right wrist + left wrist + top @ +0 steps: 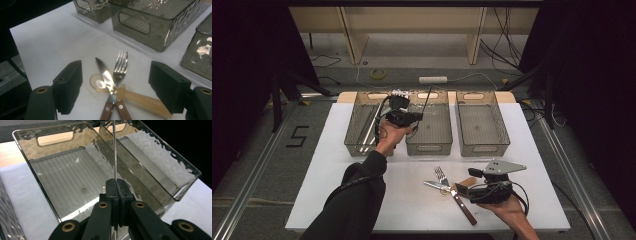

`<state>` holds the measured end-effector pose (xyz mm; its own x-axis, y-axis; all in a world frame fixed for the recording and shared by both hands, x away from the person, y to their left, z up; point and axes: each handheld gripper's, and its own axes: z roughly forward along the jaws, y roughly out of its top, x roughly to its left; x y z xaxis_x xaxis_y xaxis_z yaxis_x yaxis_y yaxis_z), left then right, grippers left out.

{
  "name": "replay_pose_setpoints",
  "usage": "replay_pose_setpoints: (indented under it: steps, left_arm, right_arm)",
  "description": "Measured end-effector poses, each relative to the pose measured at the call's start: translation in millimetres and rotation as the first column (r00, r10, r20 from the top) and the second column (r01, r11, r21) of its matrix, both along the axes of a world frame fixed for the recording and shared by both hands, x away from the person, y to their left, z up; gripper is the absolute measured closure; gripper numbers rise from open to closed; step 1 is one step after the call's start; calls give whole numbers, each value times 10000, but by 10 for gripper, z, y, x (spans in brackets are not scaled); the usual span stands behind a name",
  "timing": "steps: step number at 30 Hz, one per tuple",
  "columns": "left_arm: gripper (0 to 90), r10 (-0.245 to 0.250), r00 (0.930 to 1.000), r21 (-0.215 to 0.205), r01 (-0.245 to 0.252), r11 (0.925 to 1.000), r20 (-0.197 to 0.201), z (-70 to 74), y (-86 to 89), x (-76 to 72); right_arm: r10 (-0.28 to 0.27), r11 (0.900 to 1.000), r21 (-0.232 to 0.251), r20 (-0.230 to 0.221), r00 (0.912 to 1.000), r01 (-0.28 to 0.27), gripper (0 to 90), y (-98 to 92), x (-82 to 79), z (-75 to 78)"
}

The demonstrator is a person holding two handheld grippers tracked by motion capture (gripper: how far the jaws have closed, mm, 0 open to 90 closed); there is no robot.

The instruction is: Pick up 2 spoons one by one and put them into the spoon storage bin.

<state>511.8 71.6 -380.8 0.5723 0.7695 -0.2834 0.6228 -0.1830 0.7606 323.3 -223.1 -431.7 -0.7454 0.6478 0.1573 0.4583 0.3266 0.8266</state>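
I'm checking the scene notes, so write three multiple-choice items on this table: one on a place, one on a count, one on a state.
1. Where do the knife, fork and spoon lie?
A. In the right bin
B. On the white table, in front of the bins
C. In the middle bin

2. How many bins stand on the table?
A. Two
B. Three
C. Four

3. How does the left hand-held gripper stand?
A. Shut on a thin rod
B. Open and empty
C. Shut on a fork

Key: 1 B, since the knife, fork and spoon lie crossed on the table. 2 B, since three bins stand side by side in the high view. 3 A, since the left hand-held gripper has its jaws closed on the rod.
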Motion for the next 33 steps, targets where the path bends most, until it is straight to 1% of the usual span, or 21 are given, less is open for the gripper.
replay_pose_setpoints:
  steps: [1, 5, 7, 9, 11, 14, 15, 16, 17, 18, 19, 20, 21, 23, 25, 27, 29, 30, 33]
  left_arm:
    - [890, -21, 10000, 56, 21, 10000, 0, -9, -2, 5]
    - [888, 151, 9998, 10, -151, 9999, -107, -61, -25, 30]
    - [888, 138, 9998, 59, -138, 9999, -125, -76, -30, 39]
    - [886, 207, 9997, 24, -207, 9998, -157, -90, -42, 46]
    - [883, 268, 9995, -20, -269, 9996, -137, -106, -50, 52]
    - [878, 219, 9997, 108, -218, 9997, -110, -127, -52, 62]
    - [869, 275, 9996, 63, -275, 9996, -98, -135, -49, 66]
    - [839, 428, 9990, -18, -428, 9991, -104, -140, -47, 68]
    - [792, 475, 9988, -93, -476, 9988, -89, -147, -37, 71]
    - [772, 468, 9988, -133, -470, 9988, -124, -150, -35, 72]
    - [751, 425, 9990, -101, -426, 9990, -126, -149, -38, 69]
    - [720, 334, 9993, 76, -333, 9994, -149, -142, -35, 66]
    - [679, 310, 9994, 165, -307, 9994, -158, -135, -32, 60]
    - [628, 311, 9994, 107, -310, 9995, -145, -115, -9, 41]
    - [569, 178, 9995, 89, -176, 9998, -246, -86, 33, 17]
    - [514, 48, 9997, 93, -46, 9999, -229, -58, 72, -31]
    - [476, -37, 9999, 234, 41, 9997, -167, -34, 113, -83]
    - [446, -61, 9999, 216, 64, 9997, -161, -21, 133, -114]
    - [400, -342, 9994, 242, 342, 9991, -9, 24, 197, -224]
  right_arm:
    - [9, 10000, 6, 20, 10000, -9, 282, -1, 0, 0]
    - [8, 10000, 0, 11, 10000, -8, 282, -1, 1, -2]
    - [28, 10000, 11, 41, 10000, -28, 282, -1, 0, -1]
    - [35, 10000, 20, 38, 10000, -35, 282, 0, 0, -1]
    - [25, 10000, 4, 17, 10000, -25, 282, -2, 1, -2]
    - [37, 10000, 21, 42, 10000, -37, 282, -2, -1, 1]
    - [33, 10000, 28, 41, 10000, -33, 282, -3, -2, 1]
    - [40, 10000, 22, 43, 10000, -40, 282, -3, -2, 0]
    - [19, 10000, 1, 7, 10000, -19, 282, -3, -2, -1]
    - [26, 10000, 6, 13, 10000, -26, 282, -2, 0, -2]
    - [39, 10000, 10, 24, 10000, -39, 282, -2, 1, -2]
    - [37, 10000, 12, 22, 10000, -37, 282, -2, -1, 1]
    - [42, 10000, 32, 34, 10000, -43, 282, -3, -3, 1]
    - [2, 10000, 32, 13, 10000, -3, 282, -5, -3, 1]
    - [-4, 10000, 31, 7, 10000, 4, 282, -7, -2, 1]
    - [20, 10000, 26, 31, 10000, -20, 282, -6, -3, 3]
    - [51, 10000, -12, -19, 10000, -51, 282, -5, -1, 3]
    - [81, 10000, -44, -17, 10000, -81, 282, -5, 2, 2]
    - [115, 9999, -81, -34, 9999, -115, 282, 0, 4, 3]
